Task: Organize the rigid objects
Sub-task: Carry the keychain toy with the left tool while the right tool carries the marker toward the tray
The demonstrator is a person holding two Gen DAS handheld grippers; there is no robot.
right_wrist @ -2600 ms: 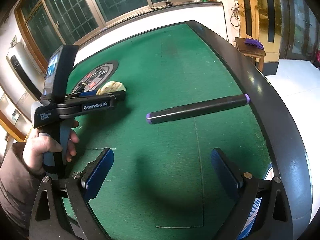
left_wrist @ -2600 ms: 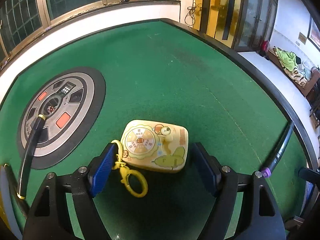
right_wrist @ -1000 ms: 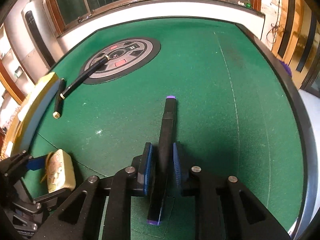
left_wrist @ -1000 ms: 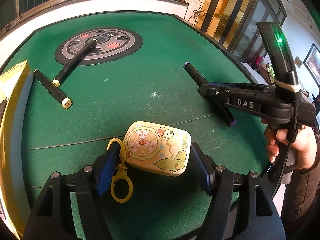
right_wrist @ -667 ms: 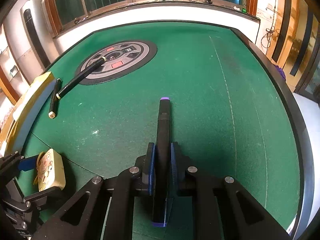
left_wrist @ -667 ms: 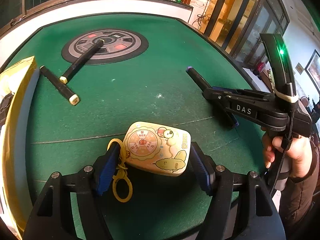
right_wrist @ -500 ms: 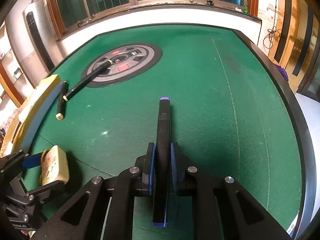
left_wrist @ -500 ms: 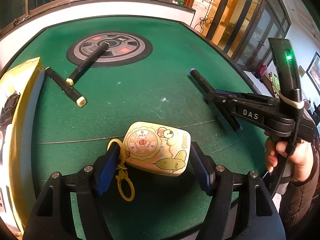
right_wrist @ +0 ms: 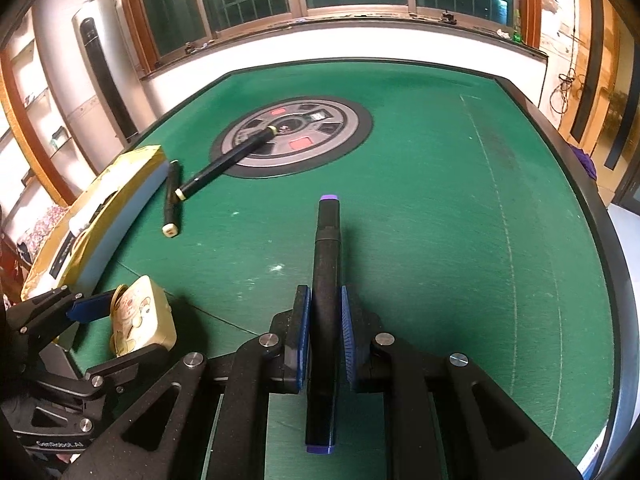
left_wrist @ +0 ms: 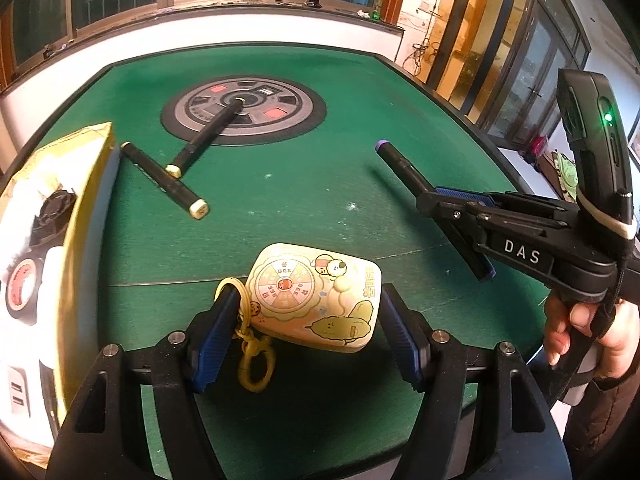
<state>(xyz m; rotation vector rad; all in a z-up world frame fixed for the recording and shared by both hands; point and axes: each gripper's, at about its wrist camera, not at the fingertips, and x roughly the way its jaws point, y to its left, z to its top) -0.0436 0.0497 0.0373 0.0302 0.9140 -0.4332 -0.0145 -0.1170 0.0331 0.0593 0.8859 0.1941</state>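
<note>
Both lifted since pickup | left gripper point(left_wrist: 308, 328): tin point(left_wrist: 316, 296) | right gripper point(right_wrist: 324, 336): marker point(right_wrist: 325, 300)

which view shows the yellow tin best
The left wrist view: the yellow tin sits front and centre between the left gripper fingers, its printed lid and keyring clip facing the camera. The right wrist view catches the tin only small, at the lower left edge, seen at an angle.

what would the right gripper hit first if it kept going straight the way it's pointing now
Likely nothing soon: beyond the purple-capped marker clamped in the right gripper, only bare green table shows ahead. The round center panel lies left of that line, though depth is unclear.
</note>
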